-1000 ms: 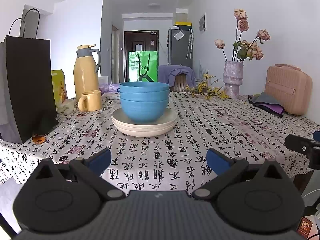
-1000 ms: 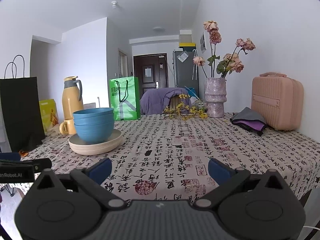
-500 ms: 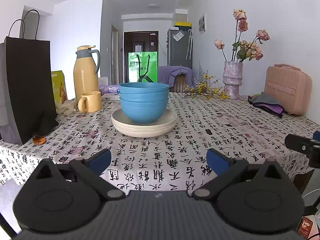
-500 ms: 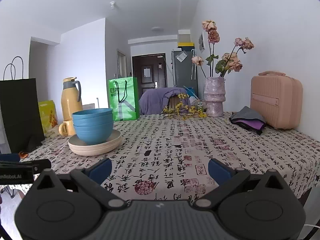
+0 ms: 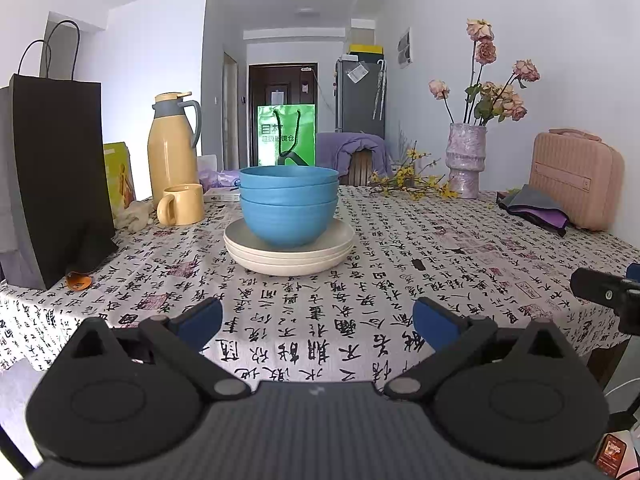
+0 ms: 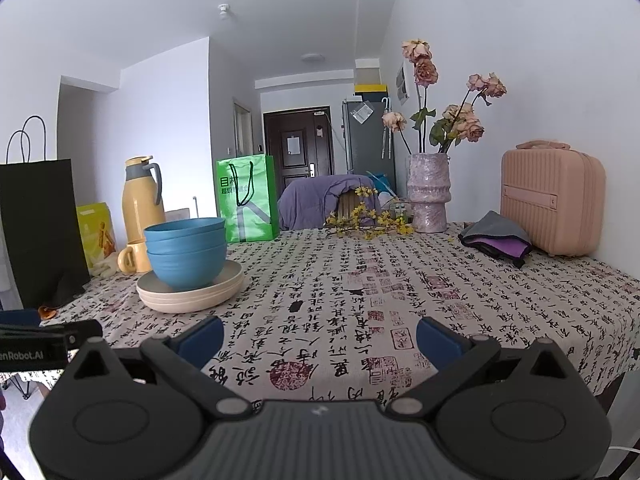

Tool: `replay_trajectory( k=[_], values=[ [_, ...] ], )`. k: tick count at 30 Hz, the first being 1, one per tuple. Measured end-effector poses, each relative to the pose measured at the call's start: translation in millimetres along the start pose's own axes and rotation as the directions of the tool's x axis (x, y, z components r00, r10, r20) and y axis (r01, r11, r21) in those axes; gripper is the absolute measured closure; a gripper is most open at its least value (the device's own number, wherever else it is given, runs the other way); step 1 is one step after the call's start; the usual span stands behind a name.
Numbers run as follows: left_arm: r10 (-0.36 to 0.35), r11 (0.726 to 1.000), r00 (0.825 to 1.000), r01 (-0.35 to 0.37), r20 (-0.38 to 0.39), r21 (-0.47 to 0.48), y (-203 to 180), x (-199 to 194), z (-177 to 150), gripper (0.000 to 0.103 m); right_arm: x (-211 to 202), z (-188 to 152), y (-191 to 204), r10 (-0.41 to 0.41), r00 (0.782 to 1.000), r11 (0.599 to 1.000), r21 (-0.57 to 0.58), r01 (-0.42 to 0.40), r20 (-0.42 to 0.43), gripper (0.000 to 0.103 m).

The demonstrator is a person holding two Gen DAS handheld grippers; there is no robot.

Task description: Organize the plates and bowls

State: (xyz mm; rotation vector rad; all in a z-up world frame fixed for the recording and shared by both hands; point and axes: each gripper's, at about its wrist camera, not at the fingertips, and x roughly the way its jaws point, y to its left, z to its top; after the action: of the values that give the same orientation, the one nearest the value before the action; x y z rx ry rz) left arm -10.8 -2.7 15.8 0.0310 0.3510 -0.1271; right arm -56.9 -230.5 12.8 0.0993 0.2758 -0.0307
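Three nested blue bowls [image 5: 289,208] sit on a stack of cream plates [image 5: 289,254], on a table covered with a calligraphy-print cloth. In the right wrist view the same bowls [image 6: 186,254] and plates [image 6: 191,292] stand at the left. My left gripper [image 5: 316,322] is open at the table's near edge, straight in front of the stack and well short of it. My right gripper [image 6: 318,338] is open too, near the front edge, to the right of the stack. Neither holds anything. The right gripper's tip shows at the left wrist view's right edge [image 5: 604,288].
A black paper bag [image 5: 52,176], a yellow thermos [image 5: 172,152] and a yellow mug [image 5: 182,205] stand left of the stack. A green bag [image 5: 286,136] is behind it. A vase of dried roses [image 5: 466,160], a folded cloth [image 5: 534,208] and a pink case [image 5: 574,182] stand at the right.
Both grippers stay open and nearly still. The views shift only slightly; the stack has not moved.
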Motion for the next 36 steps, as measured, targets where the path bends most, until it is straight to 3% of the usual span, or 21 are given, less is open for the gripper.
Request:
replay_trajectory(
  k=[36],
  values=[
    [0.018,1.000,0.999,-0.018,0.034,0.012,-0.8,-6.5,4.5,0.000,-2.1,1.1,3.3,0.001,1.000,1.000,-0.005,-0.001,0.014,0.000]
  ],
)
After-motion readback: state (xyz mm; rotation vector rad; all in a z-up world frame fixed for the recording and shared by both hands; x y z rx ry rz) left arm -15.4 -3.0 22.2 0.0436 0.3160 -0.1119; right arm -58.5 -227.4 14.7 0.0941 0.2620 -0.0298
